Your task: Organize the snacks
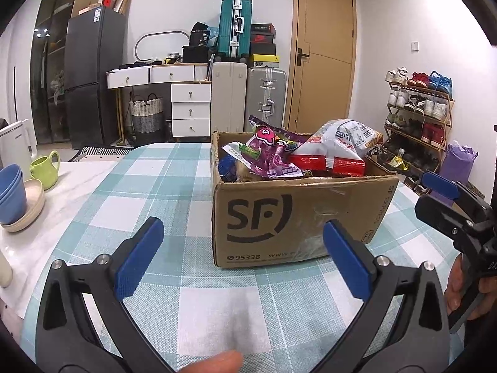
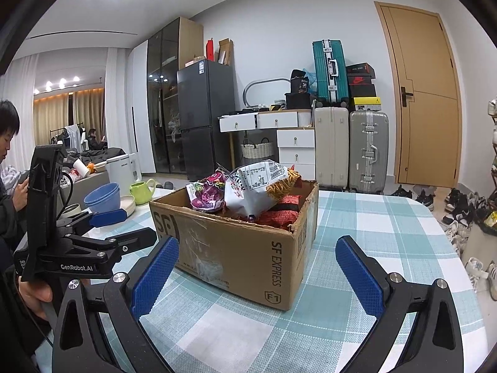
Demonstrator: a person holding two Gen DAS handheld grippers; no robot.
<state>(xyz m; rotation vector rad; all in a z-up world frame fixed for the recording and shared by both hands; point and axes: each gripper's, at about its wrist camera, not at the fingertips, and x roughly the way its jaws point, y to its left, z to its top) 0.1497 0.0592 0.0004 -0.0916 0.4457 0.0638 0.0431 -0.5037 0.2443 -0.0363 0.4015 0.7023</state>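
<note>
A brown SF cardboard box (image 1: 298,217) stands open on the checked tablecloth (image 1: 174,192), full of snack bags. A purple candy bag (image 1: 273,152) and a white and red bag (image 1: 338,146) stick out of the top. My left gripper (image 1: 242,258) is open and empty, low over the cloth in front of the box. My right gripper (image 2: 257,273) is open and empty, facing the box corner (image 2: 292,236); the white bag (image 2: 254,186) and a red pack (image 2: 279,214) show there. The right gripper also shows in the left wrist view (image 1: 450,202), right of the box.
Stacked blue bowls (image 1: 11,192), a beige dish (image 1: 31,208) and a green mug (image 1: 46,168) stand at the table's left, by a white kettle (image 1: 15,146). Suitcases (image 1: 248,99), drawers (image 1: 189,105) and a shoe rack (image 1: 416,115) stand beyond the table.
</note>
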